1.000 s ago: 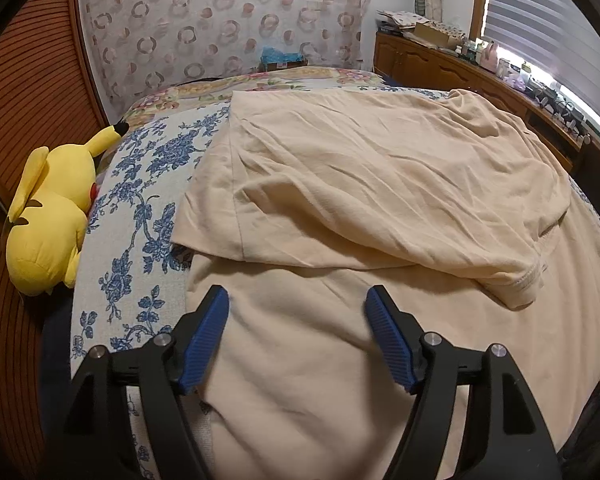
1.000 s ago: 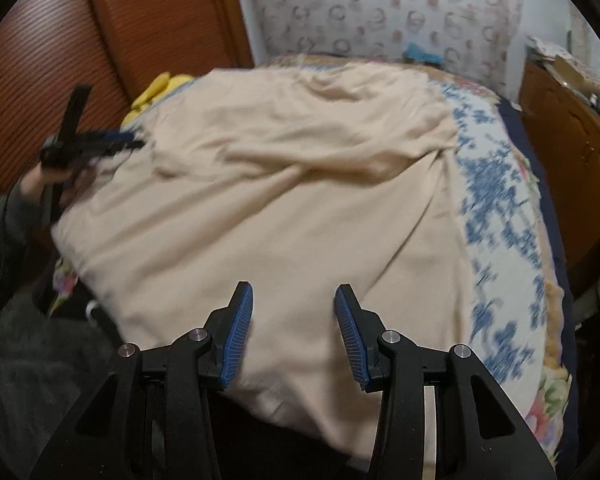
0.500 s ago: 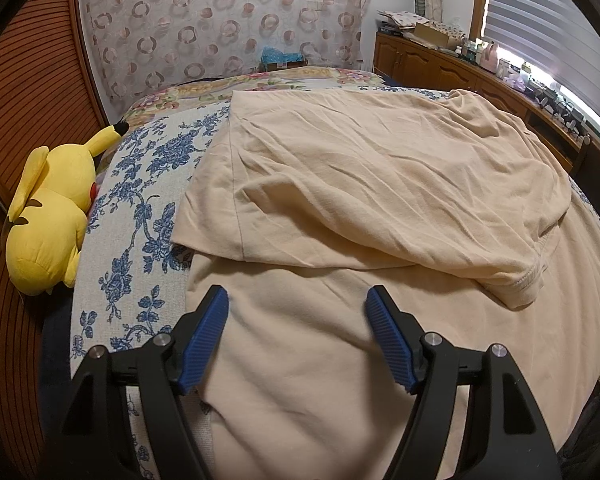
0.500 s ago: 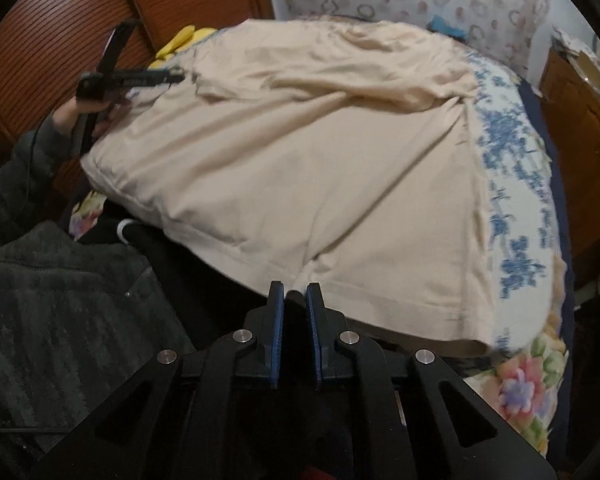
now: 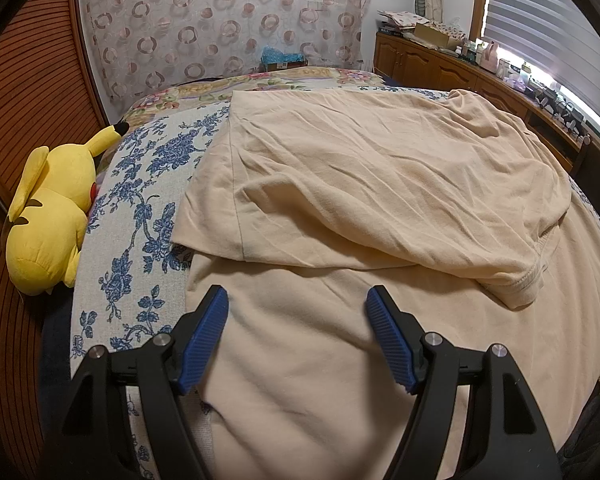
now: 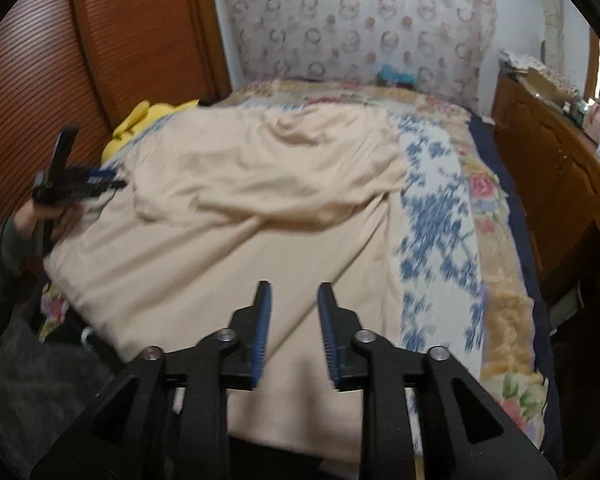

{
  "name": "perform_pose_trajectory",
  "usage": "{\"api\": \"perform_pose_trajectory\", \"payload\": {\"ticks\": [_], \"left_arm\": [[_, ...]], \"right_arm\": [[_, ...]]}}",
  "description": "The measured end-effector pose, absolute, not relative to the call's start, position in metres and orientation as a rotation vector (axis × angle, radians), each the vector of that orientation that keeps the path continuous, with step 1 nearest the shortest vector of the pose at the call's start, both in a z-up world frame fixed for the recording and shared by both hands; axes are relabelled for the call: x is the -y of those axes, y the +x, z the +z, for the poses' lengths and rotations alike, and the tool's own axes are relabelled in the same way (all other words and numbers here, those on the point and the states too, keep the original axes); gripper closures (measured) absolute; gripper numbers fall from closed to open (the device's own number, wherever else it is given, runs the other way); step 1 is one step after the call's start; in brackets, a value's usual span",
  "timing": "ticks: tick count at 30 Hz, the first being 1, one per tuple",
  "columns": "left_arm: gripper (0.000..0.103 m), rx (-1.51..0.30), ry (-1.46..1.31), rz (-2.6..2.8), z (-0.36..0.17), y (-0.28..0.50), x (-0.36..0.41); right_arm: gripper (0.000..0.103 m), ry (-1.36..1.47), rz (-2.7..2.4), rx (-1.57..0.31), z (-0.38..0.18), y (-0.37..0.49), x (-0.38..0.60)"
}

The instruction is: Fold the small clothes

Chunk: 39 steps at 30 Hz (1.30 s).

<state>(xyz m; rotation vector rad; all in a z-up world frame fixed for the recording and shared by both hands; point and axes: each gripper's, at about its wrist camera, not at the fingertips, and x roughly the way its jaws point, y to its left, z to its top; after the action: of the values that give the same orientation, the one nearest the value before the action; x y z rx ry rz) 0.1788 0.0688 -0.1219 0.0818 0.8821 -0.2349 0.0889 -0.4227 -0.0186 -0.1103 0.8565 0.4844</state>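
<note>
Both jaw pairs empty over a half-folded cream shirt.

The right gripper (image 6: 292, 332) has just been reopening from near shut, nothing between its pads; the left gripper (image 5: 298, 336) stands wide, unchanged. The cream shirt (image 5: 380, 184) lies spread on the floral bedspread (image 5: 140, 208), apparently soft, light and limp. Best gripped at hem corners.

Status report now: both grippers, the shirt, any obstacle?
Left gripper open, empty, over shirt. Right gripper just reopened, nothing between pads. Shirt half folded on bed. Yellow plush at bed edge, clear of shirt.
</note>
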Motion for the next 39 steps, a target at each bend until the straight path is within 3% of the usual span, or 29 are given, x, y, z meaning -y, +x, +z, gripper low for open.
{"api": "perform_pose_trajectory", "payload": {"ticks": [1, 12, 21, 29, 39], "left_arm": [[0.030, -0.882, 0.082, -0.235, -0.122, 0.179, -0.069], [0.030, -0.881, 0.082, -0.235, -0.122, 0.178, -0.069], [0.030, -0.881, 0.082, -0.235, -0.122, 0.178, -0.069], [0.030, -0.880, 0.083, -0.235, -0.122, 0.178, -0.068], [0.030, -0.818, -0.021, -0.197, -0.095, 0.183, -0.102]], "right_arm": [[0.067, -0.099, 0.478, -0.849, -0.019, 0.097, 0.423], [0.052, 0.031, 0.438, -0.903, -0.048, 0.198, 0.420], [0.052, 0.042, 0.316, -0.980, -0.068, 0.245, 0.412], [0.051, -0.139, 0.274, -0.891, -0.079, 0.232, 0.394], [0.049, -0.126, 0.277, -0.894, -0.081, 0.236, 0.401]]}}
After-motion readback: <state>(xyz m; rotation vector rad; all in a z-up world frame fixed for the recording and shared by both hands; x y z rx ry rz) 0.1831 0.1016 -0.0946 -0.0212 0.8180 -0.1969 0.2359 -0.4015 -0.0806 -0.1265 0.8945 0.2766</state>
